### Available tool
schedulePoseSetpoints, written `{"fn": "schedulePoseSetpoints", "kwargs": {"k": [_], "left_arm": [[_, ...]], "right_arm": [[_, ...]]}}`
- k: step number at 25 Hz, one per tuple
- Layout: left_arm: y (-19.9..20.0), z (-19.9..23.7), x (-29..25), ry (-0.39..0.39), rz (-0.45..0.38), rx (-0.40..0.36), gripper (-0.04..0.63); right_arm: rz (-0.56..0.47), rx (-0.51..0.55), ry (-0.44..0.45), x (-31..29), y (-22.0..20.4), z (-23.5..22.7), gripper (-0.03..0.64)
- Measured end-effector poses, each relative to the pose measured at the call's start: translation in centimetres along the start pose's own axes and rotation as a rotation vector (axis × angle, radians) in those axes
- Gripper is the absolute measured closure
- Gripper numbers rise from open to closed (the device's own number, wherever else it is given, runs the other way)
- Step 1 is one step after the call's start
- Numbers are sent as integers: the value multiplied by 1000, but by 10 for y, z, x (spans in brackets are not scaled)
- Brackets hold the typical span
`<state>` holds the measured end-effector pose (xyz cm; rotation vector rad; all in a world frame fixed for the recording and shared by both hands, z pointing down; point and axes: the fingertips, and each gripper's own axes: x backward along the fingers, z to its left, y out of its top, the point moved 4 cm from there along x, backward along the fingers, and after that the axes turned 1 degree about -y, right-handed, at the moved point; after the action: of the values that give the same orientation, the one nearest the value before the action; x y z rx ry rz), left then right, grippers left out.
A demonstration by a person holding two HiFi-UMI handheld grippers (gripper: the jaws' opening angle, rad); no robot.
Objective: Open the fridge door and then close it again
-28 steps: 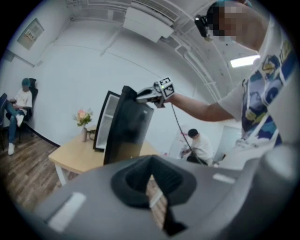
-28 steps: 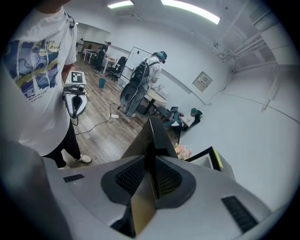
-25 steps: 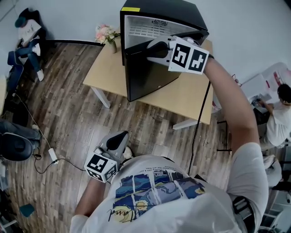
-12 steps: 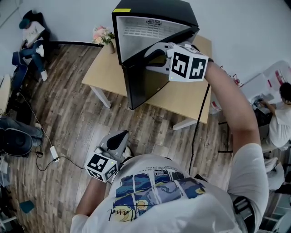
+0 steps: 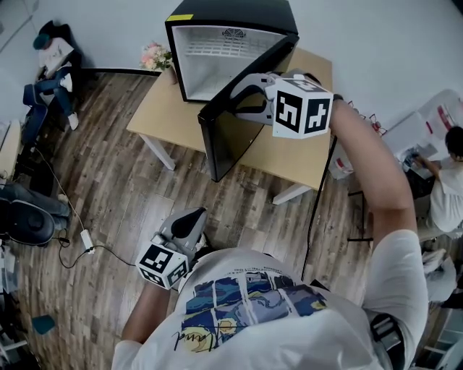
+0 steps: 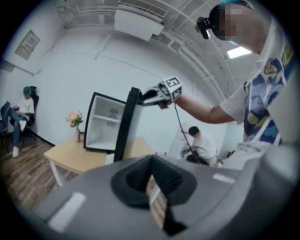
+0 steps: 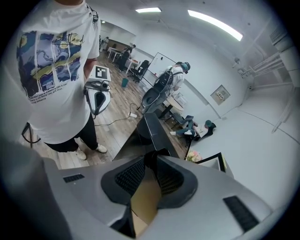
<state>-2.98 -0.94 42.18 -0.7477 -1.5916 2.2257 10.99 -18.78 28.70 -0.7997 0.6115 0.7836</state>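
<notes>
A black mini fridge (image 5: 233,14) stands on a wooden table (image 5: 163,115), its white inside (image 5: 217,61) showing. Its door (image 5: 231,141) is swung well out to the front right. My right gripper (image 5: 234,100) sits at the door's top edge, shut on it. In the right gripper view the dark door (image 7: 157,133) runs straight into the right gripper (image 7: 151,157). My left gripper (image 5: 189,220) hangs low by the person's hip, shut and holding nothing. The left gripper view shows the left gripper (image 6: 151,161), the open fridge (image 6: 105,124) and its door (image 6: 125,126) edge-on.
A vase of flowers (image 5: 154,54) stands on the table's left corner beside the fridge. A black cable (image 5: 315,209) drops from the table to the wooden floor. One person sits at the far left (image 5: 47,58), another at the right (image 5: 445,181). A chair (image 5: 22,224) stands at left.
The fridge door has swung further open, and my right gripper has moved with its top edge toward me. The left gripper has stayed where it was.
</notes>
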Motion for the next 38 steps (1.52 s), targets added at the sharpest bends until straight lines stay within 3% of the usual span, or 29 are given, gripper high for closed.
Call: {"fn": "schedulePoseSetpoints", "kwargs": {"k": [13, 38], "left_arm": [[-23, -66, 0, 30, 4, 34, 586], [-21, -106, -12, -34, 2, -18, 586]], "right_arm": [[42, 66, 28, 55, -22, 50, 555], [198, 144, 22, 113, -68, 98, 548]]}}
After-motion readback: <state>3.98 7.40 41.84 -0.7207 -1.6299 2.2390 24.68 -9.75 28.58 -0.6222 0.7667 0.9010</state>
